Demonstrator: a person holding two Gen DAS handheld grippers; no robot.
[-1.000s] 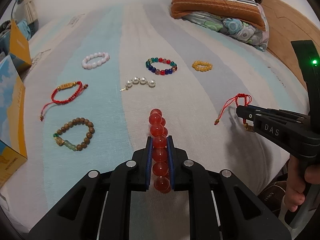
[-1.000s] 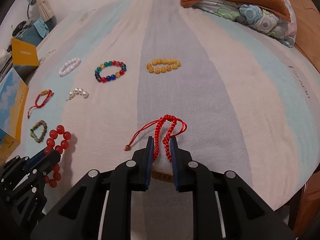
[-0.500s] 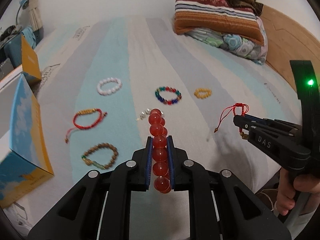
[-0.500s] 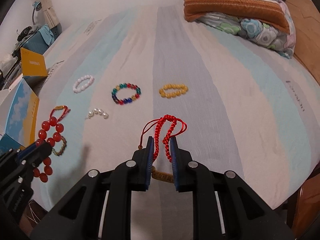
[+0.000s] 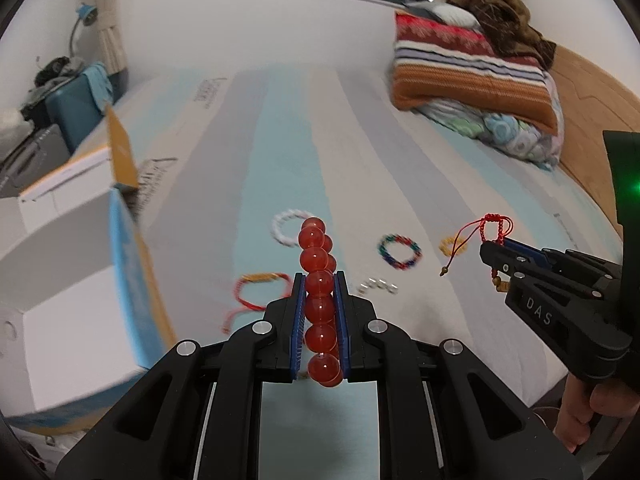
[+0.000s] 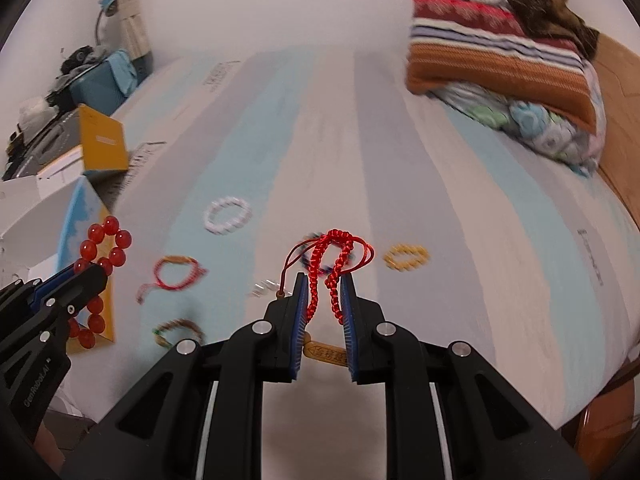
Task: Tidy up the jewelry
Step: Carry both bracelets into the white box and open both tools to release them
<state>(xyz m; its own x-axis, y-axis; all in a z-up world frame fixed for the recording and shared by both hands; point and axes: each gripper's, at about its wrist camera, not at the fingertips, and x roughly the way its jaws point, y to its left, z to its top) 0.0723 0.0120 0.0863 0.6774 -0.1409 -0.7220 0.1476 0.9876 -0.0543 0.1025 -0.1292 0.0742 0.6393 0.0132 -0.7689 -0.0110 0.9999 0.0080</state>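
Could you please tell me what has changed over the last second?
Both claws rose off the bed: the left claw lifted the red bead bracelet, the right claw the red cord bracelet. Both grips are unchanged; the other bracelets still lie on the bed.

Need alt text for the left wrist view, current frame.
The left gripper is clamped on a red bead bracelet above a striped bed, where other bracelets lie. An open white box sits left; the right gripper holds a red cord bracelet.
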